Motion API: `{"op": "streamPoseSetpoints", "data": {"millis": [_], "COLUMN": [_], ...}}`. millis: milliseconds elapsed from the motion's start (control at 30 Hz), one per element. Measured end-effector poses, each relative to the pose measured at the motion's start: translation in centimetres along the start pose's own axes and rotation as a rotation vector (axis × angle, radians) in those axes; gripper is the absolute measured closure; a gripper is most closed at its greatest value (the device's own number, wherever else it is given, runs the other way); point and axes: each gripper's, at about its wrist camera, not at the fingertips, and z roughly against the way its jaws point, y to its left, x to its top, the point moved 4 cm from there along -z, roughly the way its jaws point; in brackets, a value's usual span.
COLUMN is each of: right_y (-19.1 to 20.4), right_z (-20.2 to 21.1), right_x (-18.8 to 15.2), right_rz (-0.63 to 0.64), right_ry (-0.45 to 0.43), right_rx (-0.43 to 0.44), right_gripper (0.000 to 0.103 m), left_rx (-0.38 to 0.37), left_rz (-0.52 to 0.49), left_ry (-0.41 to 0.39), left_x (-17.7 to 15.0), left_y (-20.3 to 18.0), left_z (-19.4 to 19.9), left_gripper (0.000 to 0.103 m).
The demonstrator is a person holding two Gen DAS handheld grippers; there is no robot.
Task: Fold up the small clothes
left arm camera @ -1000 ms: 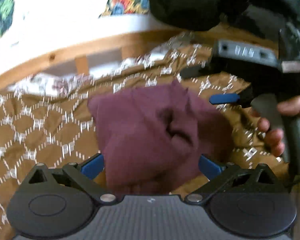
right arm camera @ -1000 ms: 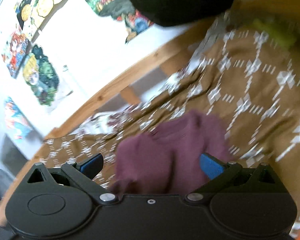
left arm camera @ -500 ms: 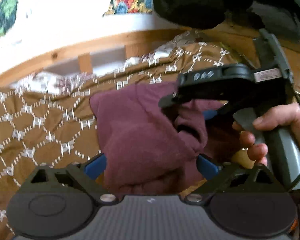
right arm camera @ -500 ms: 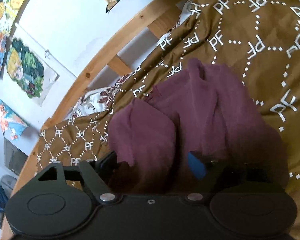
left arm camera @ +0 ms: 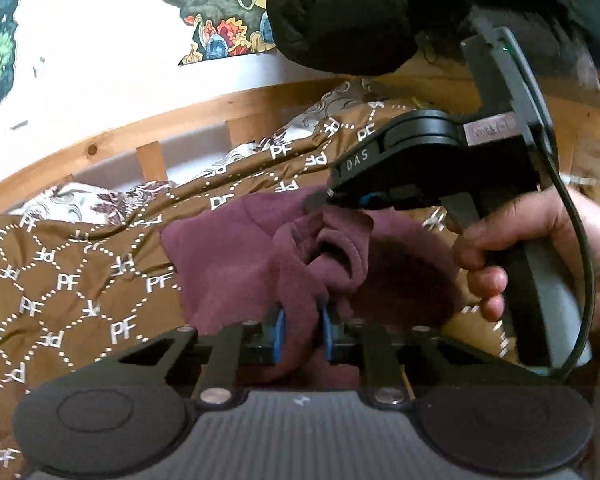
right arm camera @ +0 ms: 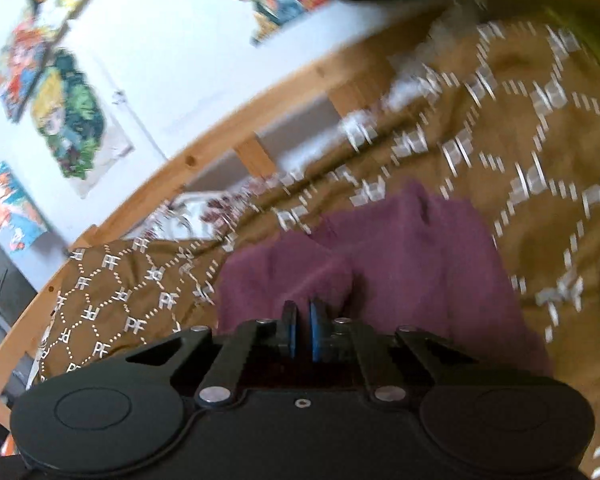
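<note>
We see one maroon garment (left arm camera: 236, 264) of soft, fleece-like fabric lying crumpled on a brown bedspread (left arm camera: 60, 280) printed with white "PF" letters and dotted hexagons. The cloth is bunched into thick rolled folds near its centre and spreads flatter toward its left edge. In the right wrist view, the same garment (right arm camera: 420, 272) appears as two broad lobes divided by a crease.

The left gripper (left arm camera: 302, 334) has its blue pads (left arm camera: 279, 334) drawn close together, with a thick fold of the garment clamped between them. The fabric rises out of the jaws and joins the bunched centre.

The right gripper (right arm camera: 302, 332) has its blue pads (right arm camera: 314, 334) nearly touching, with only a narrow slit left between them. The garment lies directly at and beneath the tips; we cannot tell whether any fabric is pinched in that slit. In the left wrist view, the right gripper (left arm camera: 320, 200) points leftward with its tips down on the upper edge of the bunched cloth.

A bare right hand (left arm camera: 540, 256) wraps around the gripper's grey handle, fingers curled at the front. A black cable (left arm camera: 580, 240) loops beside the handle. A wooden bed rail (left arm camera: 140, 136) runs behind the bedspread, below a white wall with colourful posters (right arm camera: 76, 128).
</note>
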Motion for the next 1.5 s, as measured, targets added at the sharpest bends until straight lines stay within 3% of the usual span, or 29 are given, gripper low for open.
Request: {"op": "streamPoseSetpoints", "data": {"millis": [133, 267, 467, 567, 633, 767, 833, 867, 933, 1000, 1167, 1300, 1400, 1500], "right_y": [0.8, -0.1, -3.8, -4.5, -4.1, -3.9, -3.9, -3.9, -3.9, -3.8, -1.7, 0.5, 0.7, -0.4], "right_z": [1.8, 3.8, 5.3, 4.9, 4.5, 4.1, 4.1, 4.3, 5.2, 6.1, 7.1, 6.3, 5.1, 4.3], "right_x": [1.6, 2.9, 2.9, 2.3, 2.0, 1.4, 1.2, 1.2, 1.3, 1.2, 0.3, -1.0, -1.9, -2.6], "right_rz": [0.081, 0.146, 0.138, 0.151, 0.191, 0.236, 0.236, 0.230, 0.203, 0.176, 0.171, 0.294, 0.378, 0.377], "right_ry": [-0.082, -0.149, -0.125, -0.087, -0.079, -0.061, -0.054, -0.058, -0.083, -0.110, -0.103, -0.051, 0.010, 0.095], "right_rx": [-0.006, -0.089, -0.246, -0.279, -0.305, -0.348, -0.380, -0.396, -0.404, -0.389, -0.332, -0.320, -0.383, -0.474], "right_gripper": [0.097, 0.098, 0.098, 0.098, 0.098, 0.096, 0.089, 0.080, 0.068, 0.038, 0.010, 0.003, 0.002, 0.002], "left_rx": [-0.075, -0.158, -0.240, -0.293, -0.298, -0.240, -0.196, -0.174, -0.135, -0.095, -0.035, -0.037, -0.052, -0.087], "left_rz": [0.069, 0.090, 0.141, 0.217, 0.270, 0.311, 0.360, 0.388, 0.442, 0.488, 0.553, 0.638, 0.685, 0.707], "left_ry": [-0.001, 0.005, 0.049, 0.040, 0.022, -0.001, -0.015, -0.014, 0.006, 0.042, 0.101, 0.149, 0.179, 0.215], "left_x": [2.0, 3.3, 2.3, 2.2, 2.1, 2.2, 1.9, 1.7, 1.2, 0.6, -0.4, -1.7, -2.6, -3.5], "left_y": [-0.5, -2.0, -2.7, -1.5, -0.5, 1.7, 3.1, 3.9, 5.5, 6.7, 8.5, 9.9, 10.7, 10.6], "left_z": [-0.4, -1.2, -2.2, -1.6, -0.7, 1.0, 1.6, 1.7, 1.3, 0.8, -0.4, -1.3, -2.3, -3.3], "left_gripper": [0.084, 0.084, 0.074, 0.053, 0.032, 0.016, 0.002, 0.001, 0.001, 0.001, 0.001, 0.001, 0.001, 0.001]}}
